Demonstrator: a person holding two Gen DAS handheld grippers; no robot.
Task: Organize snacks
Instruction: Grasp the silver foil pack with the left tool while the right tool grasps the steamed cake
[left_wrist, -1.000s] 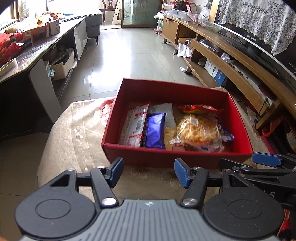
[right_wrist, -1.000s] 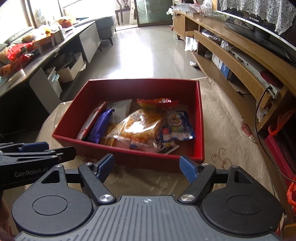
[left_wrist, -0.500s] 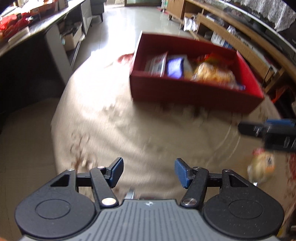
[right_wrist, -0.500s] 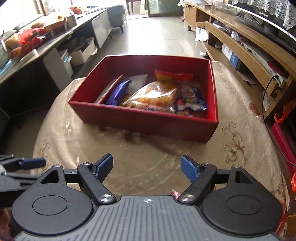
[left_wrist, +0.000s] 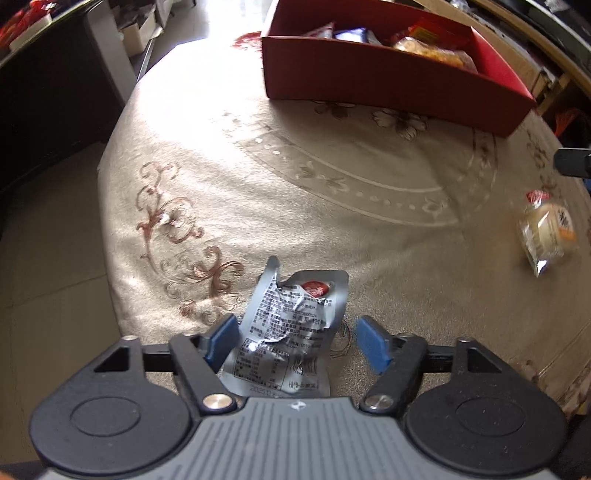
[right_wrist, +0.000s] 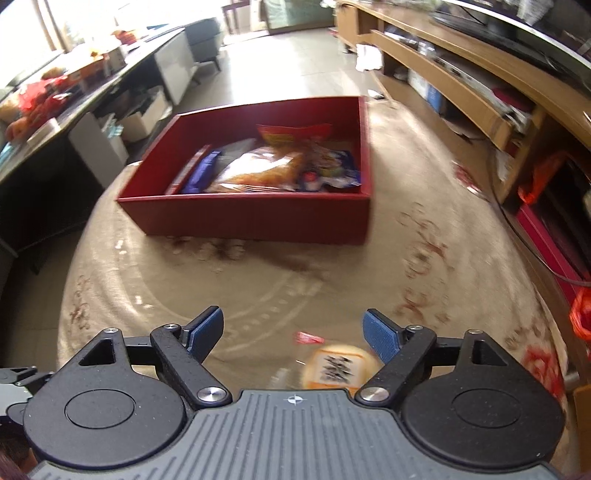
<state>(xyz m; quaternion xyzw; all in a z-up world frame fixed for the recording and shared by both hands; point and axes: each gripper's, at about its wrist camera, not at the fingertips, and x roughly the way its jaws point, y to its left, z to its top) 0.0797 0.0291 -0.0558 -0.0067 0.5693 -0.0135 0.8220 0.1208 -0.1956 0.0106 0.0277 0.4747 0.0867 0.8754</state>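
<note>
Left wrist view is now showing the left gripper (left_wrist: 297, 341) pulled back toward the near edge of the cloth-covered table (left_wrist: 258, 166), where half a second ago it was looking across bare cloth. Its blue fingers are standing apart, straddling a crumpled silver snack packet (left_wrist: 288, 332) lying flat at lower centre; the left finger is sitting just beside the packet's edge, though contact cannot be confirmed. The red box (left_wrist: 388, 74) holding sorted snacks is now sitting at the upper right of the frame, farther off than before. A round cake in clear wrap (left_wrist: 548, 236), blurred, is lying at the right edge, well apart from the packet.

Right wrist view is showing the right gripper (right_wrist: 293, 332) with its fingers spread and holding nothing. The same wrapped cake (right_wrist: 338, 365) is now appearing between them at lower centre, nearer the right finger, where earlier only a sliver was showing. The red box (right_wrist: 258, 218) is sitting at centre frame, blurred.
</note>
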